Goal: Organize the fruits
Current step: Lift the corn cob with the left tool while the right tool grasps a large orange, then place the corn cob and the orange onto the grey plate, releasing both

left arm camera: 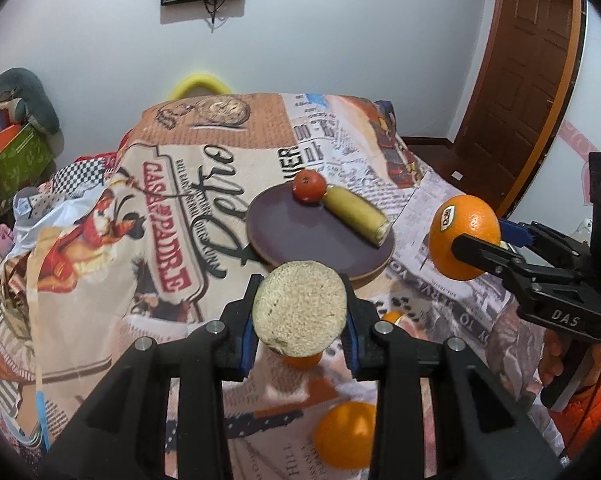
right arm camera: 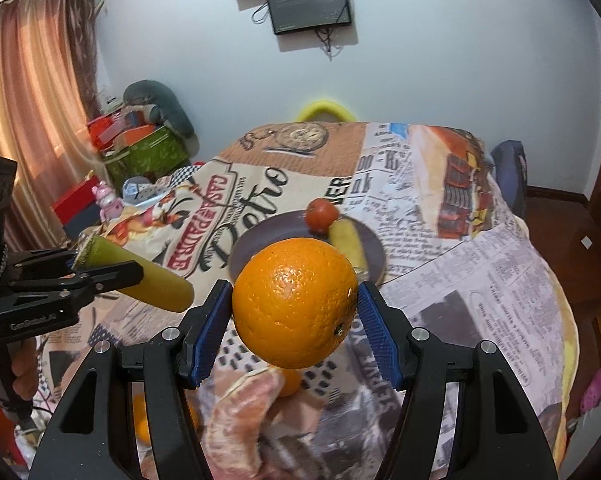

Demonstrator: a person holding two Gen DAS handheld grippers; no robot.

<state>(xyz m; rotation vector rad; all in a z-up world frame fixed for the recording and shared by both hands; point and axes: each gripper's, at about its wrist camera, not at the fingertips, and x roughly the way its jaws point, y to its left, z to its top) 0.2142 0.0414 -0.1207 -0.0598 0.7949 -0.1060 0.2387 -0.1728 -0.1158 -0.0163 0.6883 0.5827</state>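
Observation:
My left gripper (left arm camera: 300, 304) is shut on a yellow-green cylindrical fruit piece (left arm camera: 300, 308), whose pale cut end faces the camera. It hangs above the table, near the front rim of the dark purple plate (left arm camera: 292, 236). On that plate lie a red round fruit (left arm camera: 309, 186) and a second yellow-green piece (left arm camera: 356, 212). My right gripper (right arm camera: 296, 312) is shut on a large orange (right arm camera: 296, 308), held in the air in front of the plate (right arm camera: 260, 240). From the right wrist view the left gripper (right arm camera: 112, 268) and its fruit piece (right arm camera: 152, 280) are at the left.
Loose oranges (left arm camera: 346, 436) (left arm camera: 300, 360) lie on the printed tablecloth (left arm camera: 172, 208) below the grippers. Boxes and a grey cushion (right arm camera: 140, 144) stand off to the left. A yellow chair back (left arm camera: 200, 84) rises behind the table, and a brown door (left arm camera: 528, 80) is at the right.

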